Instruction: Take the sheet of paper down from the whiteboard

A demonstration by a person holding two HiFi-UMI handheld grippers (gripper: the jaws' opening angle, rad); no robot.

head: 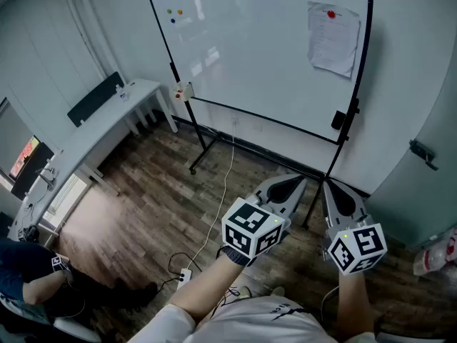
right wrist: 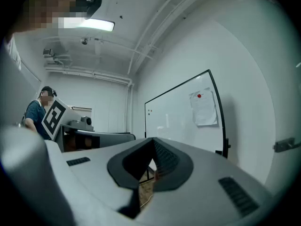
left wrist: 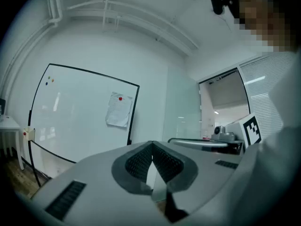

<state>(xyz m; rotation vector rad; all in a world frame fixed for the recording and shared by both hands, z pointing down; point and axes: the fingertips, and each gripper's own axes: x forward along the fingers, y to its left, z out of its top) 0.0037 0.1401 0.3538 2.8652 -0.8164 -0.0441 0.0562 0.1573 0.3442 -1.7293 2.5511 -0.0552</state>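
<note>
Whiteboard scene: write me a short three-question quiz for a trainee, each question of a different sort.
1. True or false: the sheet of paper hangs on the whiteboard under a red magnet.
2. In the head view, where on the board is the sheet? A: upper right. B: lower left. C: centre.
3. Fill in: the left gripper and the right gripper are both ___, with nothing held.
Key: 1 true; 2 A; 3 shut.
</note>
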